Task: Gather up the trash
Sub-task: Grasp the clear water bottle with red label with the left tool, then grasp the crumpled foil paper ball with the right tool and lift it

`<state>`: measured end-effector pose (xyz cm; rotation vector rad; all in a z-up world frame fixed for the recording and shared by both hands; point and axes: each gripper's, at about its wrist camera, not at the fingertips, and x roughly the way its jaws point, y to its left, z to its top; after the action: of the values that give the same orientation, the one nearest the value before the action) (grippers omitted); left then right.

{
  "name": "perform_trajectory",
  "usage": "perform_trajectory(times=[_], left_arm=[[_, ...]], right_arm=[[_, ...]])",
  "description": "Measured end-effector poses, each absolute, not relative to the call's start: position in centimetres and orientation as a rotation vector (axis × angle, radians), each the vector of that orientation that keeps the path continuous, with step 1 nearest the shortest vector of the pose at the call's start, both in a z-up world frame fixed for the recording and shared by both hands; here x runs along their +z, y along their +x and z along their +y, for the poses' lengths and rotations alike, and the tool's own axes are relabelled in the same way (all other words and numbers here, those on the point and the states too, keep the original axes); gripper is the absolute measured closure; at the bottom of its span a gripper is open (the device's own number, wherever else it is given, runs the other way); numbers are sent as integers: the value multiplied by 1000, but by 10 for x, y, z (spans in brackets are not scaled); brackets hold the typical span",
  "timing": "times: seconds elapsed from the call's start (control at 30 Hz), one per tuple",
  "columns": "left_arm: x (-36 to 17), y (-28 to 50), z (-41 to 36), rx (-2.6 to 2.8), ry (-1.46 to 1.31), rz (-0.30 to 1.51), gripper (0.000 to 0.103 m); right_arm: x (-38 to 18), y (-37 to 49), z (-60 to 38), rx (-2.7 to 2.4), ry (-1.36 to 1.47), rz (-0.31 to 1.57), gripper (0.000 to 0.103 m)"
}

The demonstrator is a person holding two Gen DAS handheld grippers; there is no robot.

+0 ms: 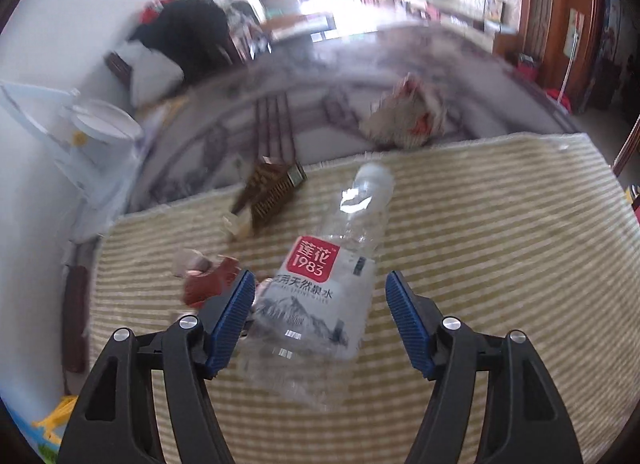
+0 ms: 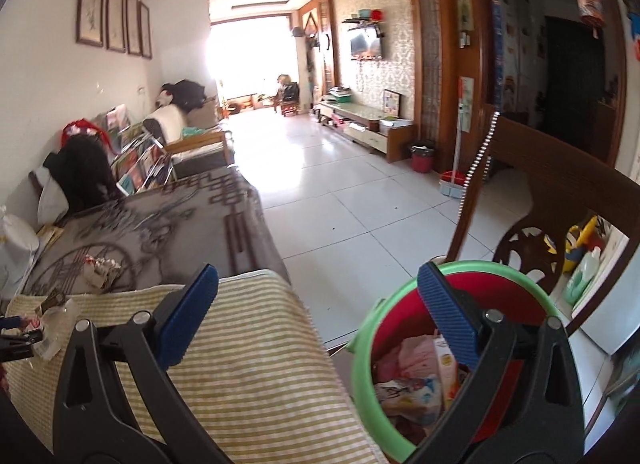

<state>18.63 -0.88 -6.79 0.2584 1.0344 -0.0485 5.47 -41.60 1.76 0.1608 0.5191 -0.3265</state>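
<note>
2 hand-held grippers work over a striped mat spread on a sofa. On the mat lies an empty water bottle, its cap pointing away and its red-and-white label reading "1983". Left gripper has its blue pads spread wide on either side of the bottle's lower half; the left pad appears to touch the plastic, the right pad stands apart from it. Just beside the bottle, on the mat's left half, sit a red wrapper scrap and a brown wrapper; beyond the mat's far edge lies a crumpled paper wrapper. Right gripper hangs spread and empty off the mat's right edge, 1 finger above a red bin with a green rim holding collected packaging.
</note>
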Motion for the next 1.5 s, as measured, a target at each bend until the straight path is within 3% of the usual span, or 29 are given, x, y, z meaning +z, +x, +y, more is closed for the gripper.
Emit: perform_trajectory(times=[0.1,0.17,0.27,0.67,1.07,1.2,1.5], left_arm=[[-84,193,-8,-60,232,1082,39],[-87,195,-2,-58,186,1076,47],[-84,192,8,-62,90,1063,50],[-97,73,47,-52,-197,1025,51],[-95,68,51,-152,-316,978,51],[-94,68,56,-166,-366,978,56],[-98,75,58,-203,-418,1006,57]], right_arm=[[14,60,-412,-322,157,533,5],[11,63,-410,-316,154,543,5],[9,68,-402,-307,139,556,5],[-6,87,-327,-159,34,639,5],[-40,103,-253,-8,-79,720,5],[-52,119,-235,18,-84,758,5],[-54,220,-172,83,-1,801,5]])
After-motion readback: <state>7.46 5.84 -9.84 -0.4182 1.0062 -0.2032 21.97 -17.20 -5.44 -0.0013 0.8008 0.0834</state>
